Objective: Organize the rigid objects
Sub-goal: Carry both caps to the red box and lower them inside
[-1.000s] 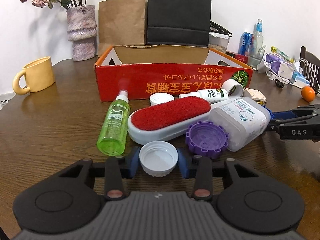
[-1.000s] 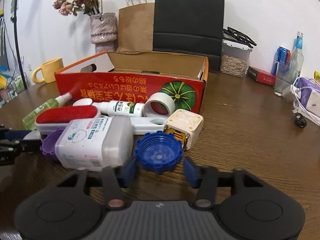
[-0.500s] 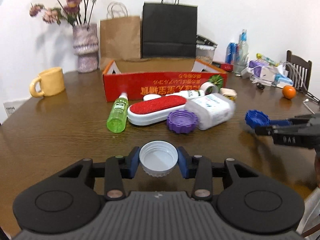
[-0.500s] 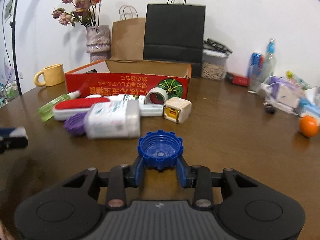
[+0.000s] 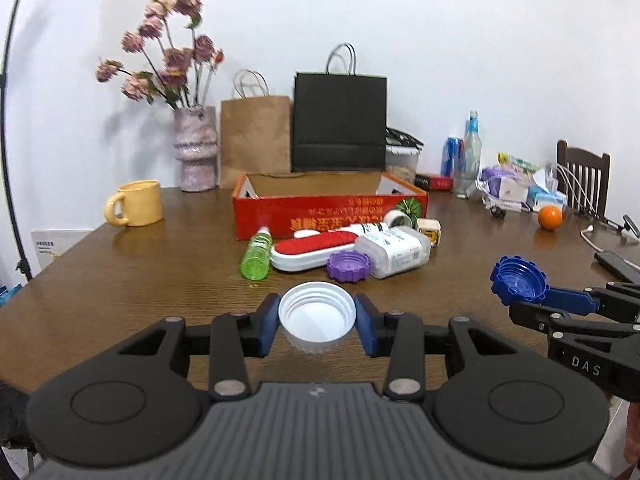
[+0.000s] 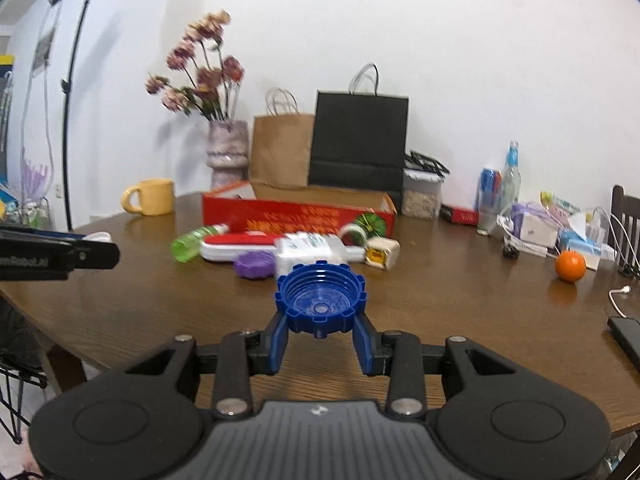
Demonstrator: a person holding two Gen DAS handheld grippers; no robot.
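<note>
At the bottom centre of the left wrist view, the left gripper [image 5: 316,322] is clenched on a white cap [image 5: 316,317]. The blue pads press the cap from both sides and its open side faces up, so the threads inside are visible. It is lifted above the wooden table [image 5: 120,280], probably because a round, shallow piece is easier to carry by its rim than to push along the wood.

In the lower middle of the right wrist view, the right gripper [image 6: 320,328] grasps a blue cap [image 6: 320,304] in the same manner — pinched on its ribbed edge, hollow side upward, clear of the table. In the left wrist view this blue cap appears at the right edge of the frame, well apart from the white one.

In the middle of both frames lies the remaining group: a green spray bottle [image 5: 256,255], a red lint brush [image 5: 314,249], a purple cap [image 5: 349,266] touching a clear plastic container [image 5: 394,251] lying on its side, a tape roll [image 5: 397,219] and a small cream cube [image 5: 429,232]. Just behind them stands the red cardboard box [image 5: 328,214], open on top. I judge it is the place for collecting the items, since the pile is gathered directly before it — but neither cap is over it yet.

Holding one cap in each tool suggests they will go in together, or be sorted as a pair.
</note>
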